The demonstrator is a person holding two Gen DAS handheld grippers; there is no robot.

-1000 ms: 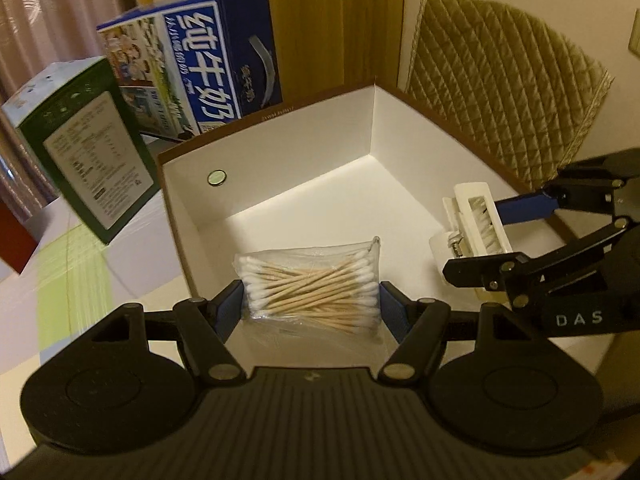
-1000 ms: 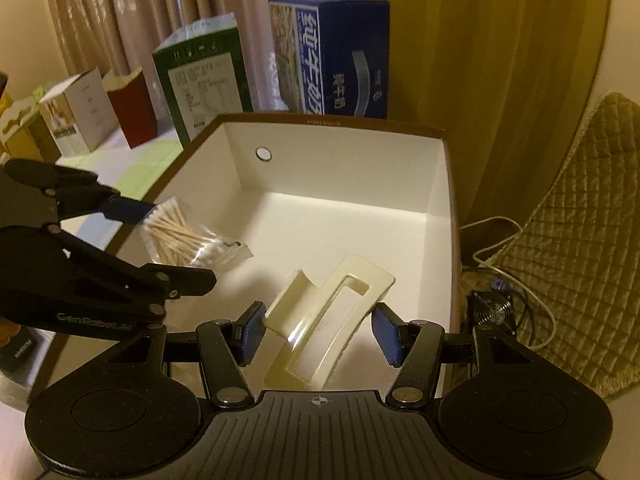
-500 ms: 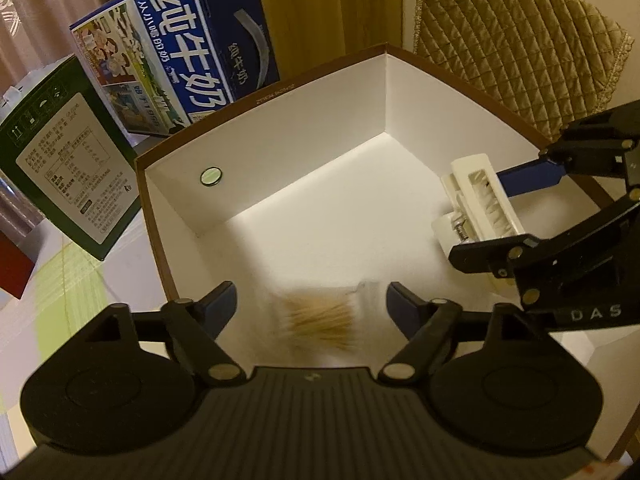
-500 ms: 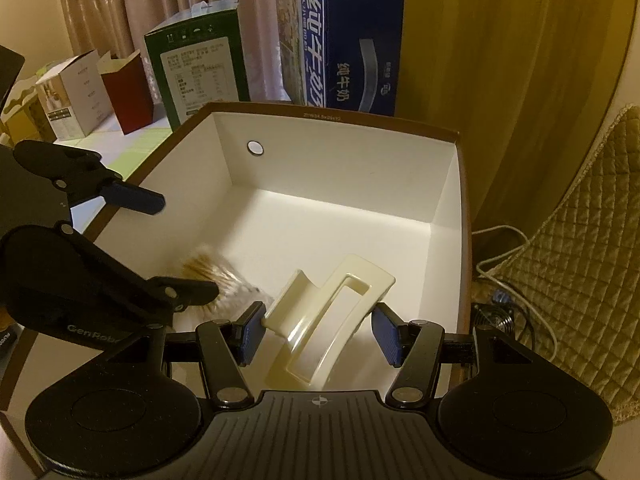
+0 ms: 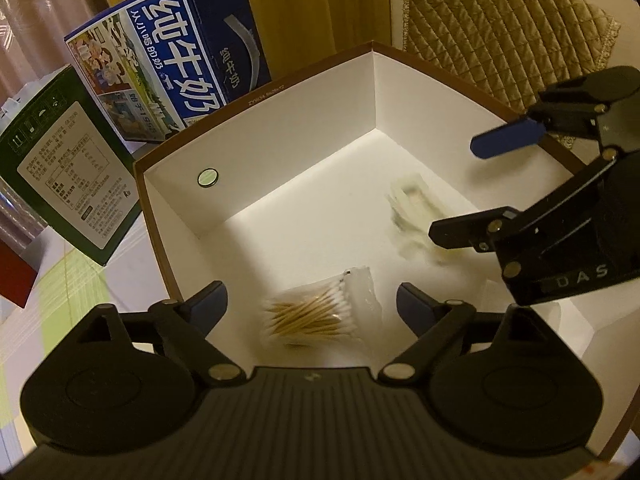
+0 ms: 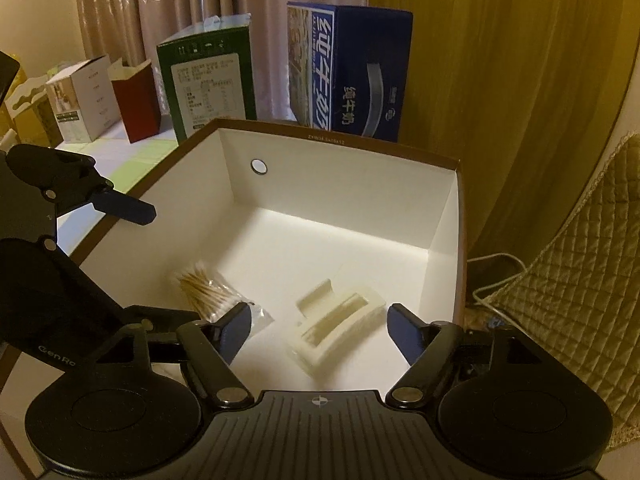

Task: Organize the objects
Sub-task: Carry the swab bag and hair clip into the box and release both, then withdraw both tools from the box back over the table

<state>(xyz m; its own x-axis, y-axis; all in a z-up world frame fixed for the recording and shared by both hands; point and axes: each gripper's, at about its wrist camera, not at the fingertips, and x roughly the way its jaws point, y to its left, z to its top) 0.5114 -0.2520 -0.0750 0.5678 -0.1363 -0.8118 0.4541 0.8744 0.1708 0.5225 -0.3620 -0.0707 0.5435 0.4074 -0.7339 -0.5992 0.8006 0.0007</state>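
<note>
A bag of cotton swabs (image 5: 316, 316) lies on the floor of the white-lined brown box (image 5: 300, 132), just below my left gripper (image 5: 310, 302). The left jaws are opening and their pads stand clear of the bag. A cream hair clip (image 6: 336, 316) rests on the box floor (image 6: 340, 240) under my right gripper (image 6: 320, 318). The right jaws are also opening and nothing touches them. In the left wrist view the clip (image 5: 416, 212) is blurred, below the right gripper (image 5: 480, 188). The right wrist view shows the left gripper (image 6: 148, 260) above the swabs (image 6: 208, 288).
Behind the box stand a blue milk carton (image 6: 348, 72) and a green carton (image 6: 208, 76). Farther left are a red box (image 6: 136, 100) and a white box (image 6: 84, 96). A quilted chair back (image 5: 496, 36) and a cable (image 6: 496, 276) lie to the right.
Both grippers opened over the box. The swab bag left the left jaws and dropped to the box floor. The hair clip came out of the right jaws and landed beside it.
</note>
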